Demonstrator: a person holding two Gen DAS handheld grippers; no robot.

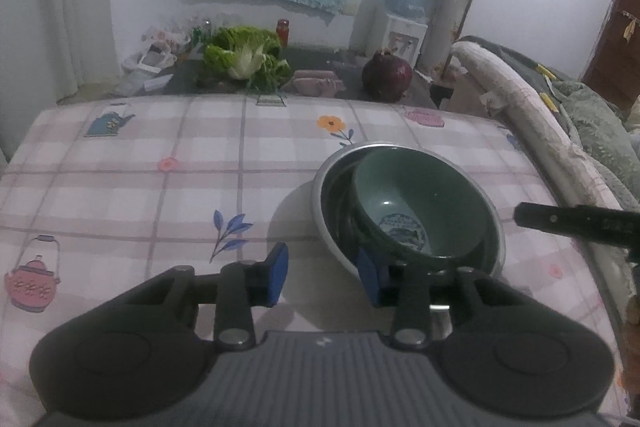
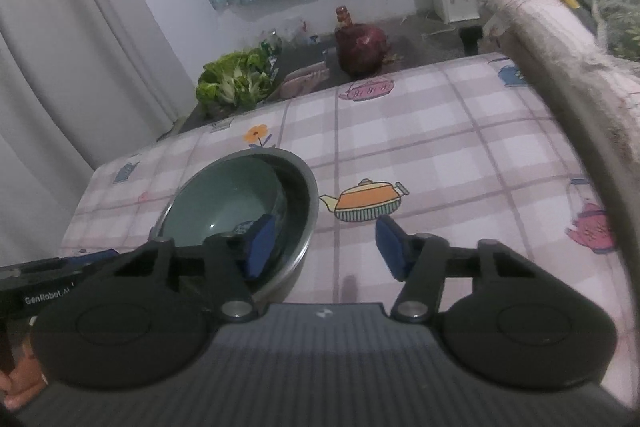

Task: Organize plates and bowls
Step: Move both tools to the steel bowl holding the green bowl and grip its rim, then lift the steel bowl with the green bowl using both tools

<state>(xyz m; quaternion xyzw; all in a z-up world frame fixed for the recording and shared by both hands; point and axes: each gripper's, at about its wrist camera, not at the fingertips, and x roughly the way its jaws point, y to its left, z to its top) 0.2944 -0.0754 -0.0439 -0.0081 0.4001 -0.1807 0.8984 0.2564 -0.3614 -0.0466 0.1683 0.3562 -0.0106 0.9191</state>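
Both grippers, left (image 1: 322, 277) & right (image 2: 323, 247), spread wide w/ nothing held, flank green bowl (image 1: 412, 207) nested in metal bowl (image 1: 332, 183); cabbage (image 1: 246, 57), onion (image 1: 386, 77) beyond.

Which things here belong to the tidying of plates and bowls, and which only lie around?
For the job: green bowl, nested in the metal bowl.

Lying about: leafy cabbage, red onion, red-capped jar, water dispenser.
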